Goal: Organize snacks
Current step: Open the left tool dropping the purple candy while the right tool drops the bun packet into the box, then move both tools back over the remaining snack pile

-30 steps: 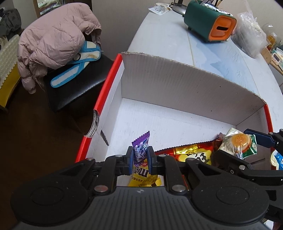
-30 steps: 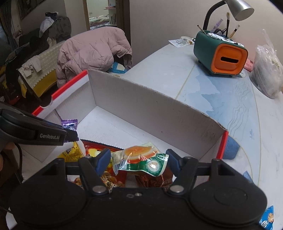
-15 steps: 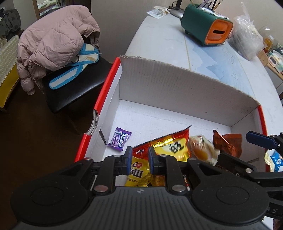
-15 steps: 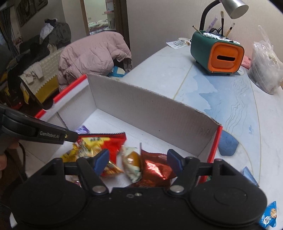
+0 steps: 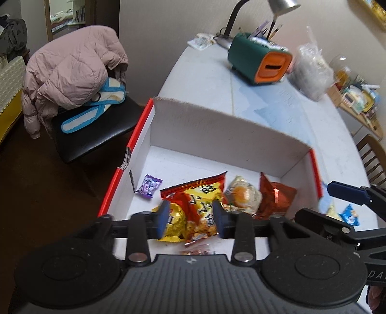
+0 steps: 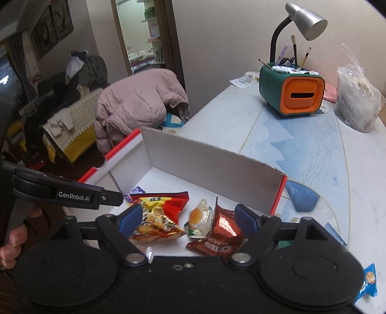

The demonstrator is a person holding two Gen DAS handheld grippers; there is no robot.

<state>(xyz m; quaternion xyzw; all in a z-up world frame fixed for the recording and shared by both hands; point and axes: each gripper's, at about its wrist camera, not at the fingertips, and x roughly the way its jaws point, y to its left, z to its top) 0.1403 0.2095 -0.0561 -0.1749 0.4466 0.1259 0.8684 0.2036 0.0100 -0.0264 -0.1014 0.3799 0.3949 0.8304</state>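
Note:
A white cardboard box with red edges (image 5: 212, 130) (image 6: 212, 159) sits on the table and holds snacks. Inside lie a purple candy (image 5: 149, 185), a red-yellow chip bag (image 5: 200, 200) (image 6: 159, 212), a yellow M&M's bag (image 5: 175, 222), a round egg-print packet (image 5: 242, 195) (image 6: 200, 217) and a red Oreo pack (image 5: 275, 198) (image 6: 219, 234). My left gripper (image 5: 190, 218) is open and empty above the box's near side. My right gripper (image 6: 185, 217) is open and empty above the snacks.
Blue snack packets (image 6: 368, 281) (image 5: 349, 215) lie on the table right of the box. A green-orange pen holder (image 6: 292, 91), a lamp (image 6: 306, 21) and a plastic bag (image 6: 357, 101) stand at the back. A chair with a pink jacket (image 5: 72, 77) is left.
My left gripper let go of the purple candy, my right let go of the egg-print packet; both now lie in the box. Both grippers have pulled back and up, jaws wider.

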